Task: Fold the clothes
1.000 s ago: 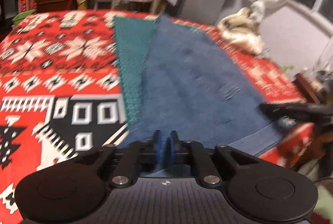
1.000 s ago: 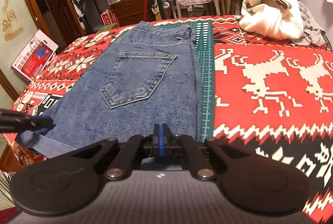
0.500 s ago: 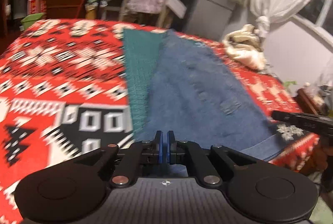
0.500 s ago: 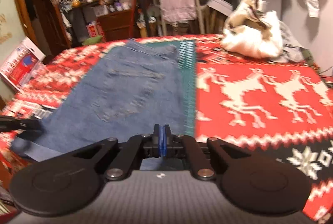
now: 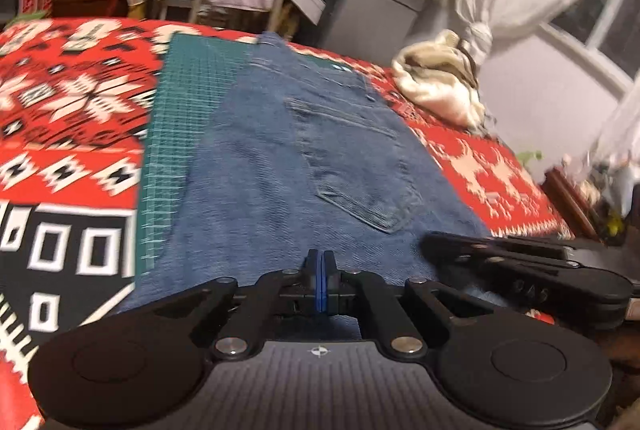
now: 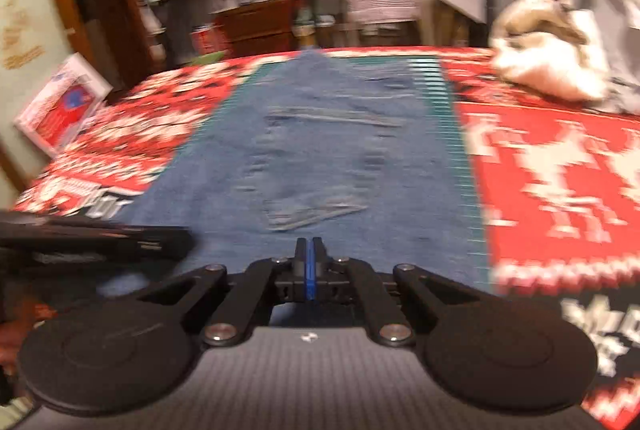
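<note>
Partly, both grippers hide the jeans' (image 5: 280,166) near hem.

Green cutting mat (image 5: 188,102) on red patterned blanket (image 5: 72,102).

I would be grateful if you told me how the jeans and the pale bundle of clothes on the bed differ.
The jeans are blue denim, spread flat over the green cutting mat. The pale bundle of clothes is cream, crumpled in a heap near the far right edge. Both rest on the red patterned blanket.
</note>
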